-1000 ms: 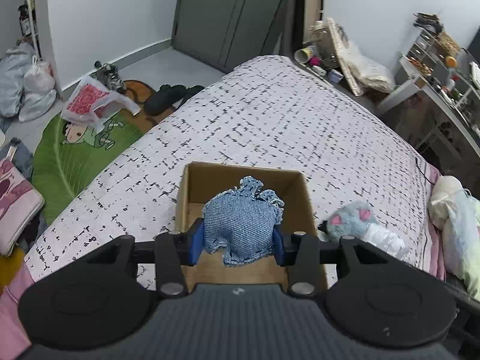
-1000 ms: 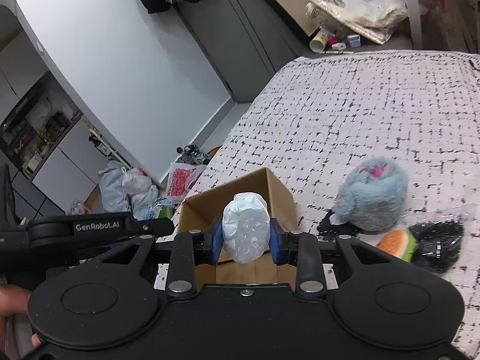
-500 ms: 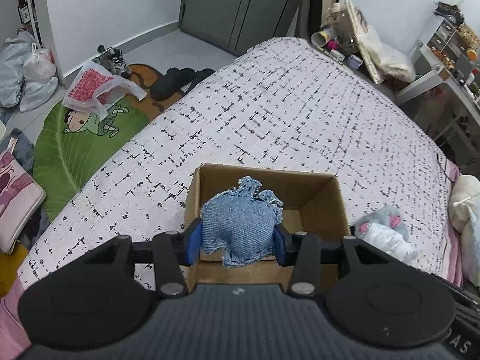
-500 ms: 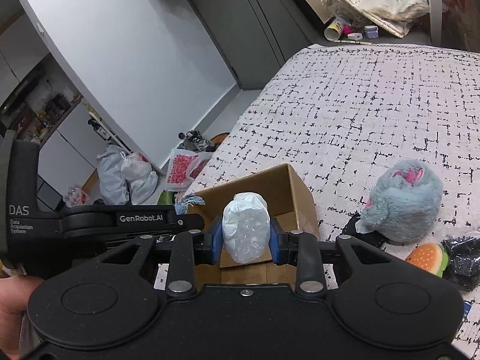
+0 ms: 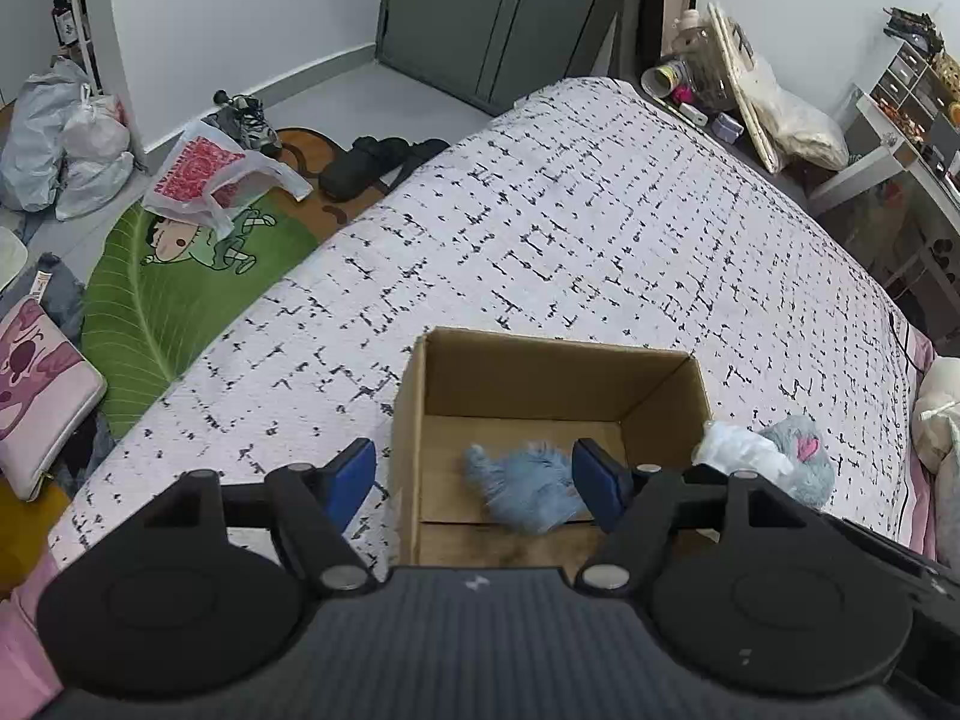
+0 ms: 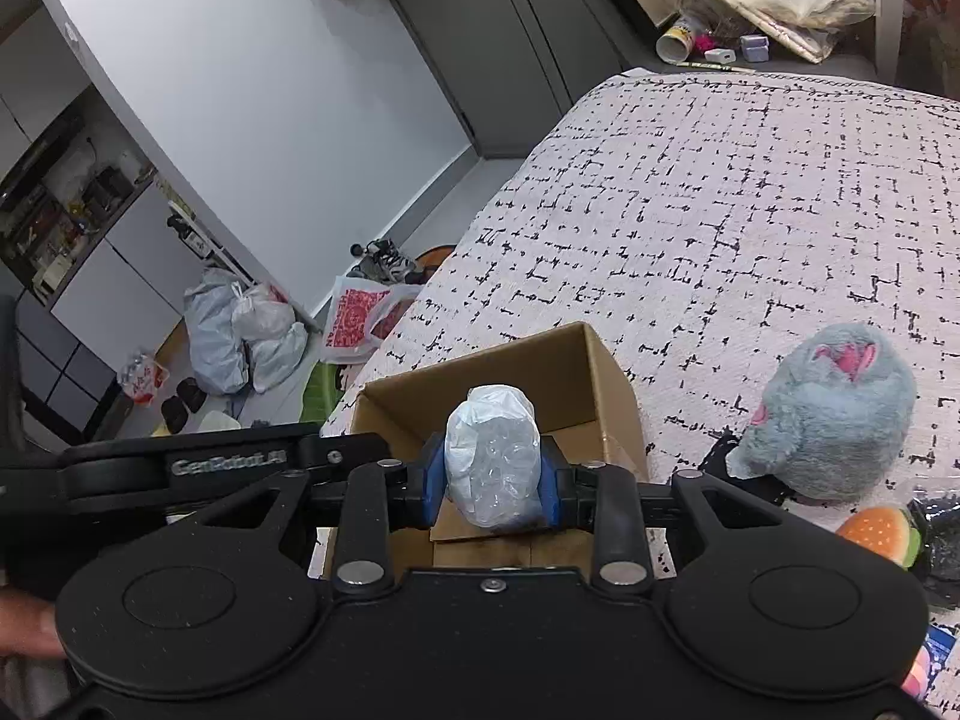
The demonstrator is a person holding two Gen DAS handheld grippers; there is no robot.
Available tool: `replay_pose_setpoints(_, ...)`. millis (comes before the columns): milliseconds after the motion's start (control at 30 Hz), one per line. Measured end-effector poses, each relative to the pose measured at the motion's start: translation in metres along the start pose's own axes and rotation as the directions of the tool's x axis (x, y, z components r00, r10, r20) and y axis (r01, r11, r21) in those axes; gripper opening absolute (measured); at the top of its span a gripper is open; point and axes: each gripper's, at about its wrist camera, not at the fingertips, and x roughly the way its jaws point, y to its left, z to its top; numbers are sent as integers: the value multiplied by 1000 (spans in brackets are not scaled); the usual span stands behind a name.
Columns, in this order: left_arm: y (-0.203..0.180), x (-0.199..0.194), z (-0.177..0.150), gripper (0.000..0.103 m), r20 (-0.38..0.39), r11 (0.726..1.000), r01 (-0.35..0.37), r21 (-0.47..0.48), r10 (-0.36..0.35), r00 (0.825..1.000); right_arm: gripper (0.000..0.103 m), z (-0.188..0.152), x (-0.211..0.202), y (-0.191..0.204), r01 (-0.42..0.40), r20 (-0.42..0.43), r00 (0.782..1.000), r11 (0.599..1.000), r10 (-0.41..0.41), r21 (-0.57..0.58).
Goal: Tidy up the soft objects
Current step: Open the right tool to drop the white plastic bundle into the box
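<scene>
A: Left wrist view. The left gripper (image 5: 474, 474) stands with its blue pads spread wide and nothing between them, above the near edge of the open cardboard box (image 5: 420, 420). What lies inside the box?

B: A blue denim soft toy (image 5: 525, 489), blurred, sits on the box floor near the right pad. The box rests on the bed (image 5: 600, 228), whose cover is white with black dashes.

A: Right wrist view. How does the right gripper (image 6: 492, 474) stand?

B: Its pads are clamped on both sides of a white plastic-wrapped bundle (image 6: 492, 456), held upright over the same box (image 6: 606, 396). In the left view the bundle (image 5: 738, 450) shows just beyond the box's right wall.

A: What else is on the bed?

B: A grey plush toy (image 6: 834, 414) with pink markings lies to the right of the box, apart from it. Near it, at the right edge, are a burger-shaped toy (image 6: 882, 534) and a black mesh item (image 6: 942, 540), touching each other.

A: And on the floor?

B: A green leaf-shaped rug (image 5: 168, 300), a red-printed plastic bag (image 5: 210, 180) and dark shoes (image 5: 372, 162).
</scene>
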Motion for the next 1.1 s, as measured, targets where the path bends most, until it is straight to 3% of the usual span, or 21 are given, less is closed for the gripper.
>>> replay_pose_setpoints(333,17,-20,-6,78,2,999,-5,-49,6,1000,35,11,10,8,-36,-5,999,999,36,-1)
replay_pose_setpoints(367,17,-22,-7,78,6,999,-3,-54,3,1000,39,13,10,8,-37,2,999,999,37,0)
replay_pose_setpoints(433,19,-26,-8,80,13,998,-2,-62,3,1000,61,16,9,7,-26,14,1000,1000,26,-1)
replay_pose_setpoints(567,15,-36,-11,96,51,999,12,-52,-9,999,75,19,-5,2,-3,43,999,1000,4,-11)
replay_pose_setpoints(633,13,-40,-12,103,79,998,28,-61,-23,997,86,18,-14,-4,14,58,998,1000,-14,-4)
replay_pose_setpoints(800,3,-49,-18,103,135,997,54,-54,-46,990,94,16,-38,-18,28,68,997,999,-25,-36)
replay_pose_setpoints(933,-7,-56,-21,103,189,997,57,-47,-47,981,95,14,-54,-25,47,70,997,997,-42,-62)
replay_pose_setpoints(1100,-23,-60,-24,103,167,999,44,-23,-40,985,95,10,-74,-39,64,70,996,993,-58,-100)
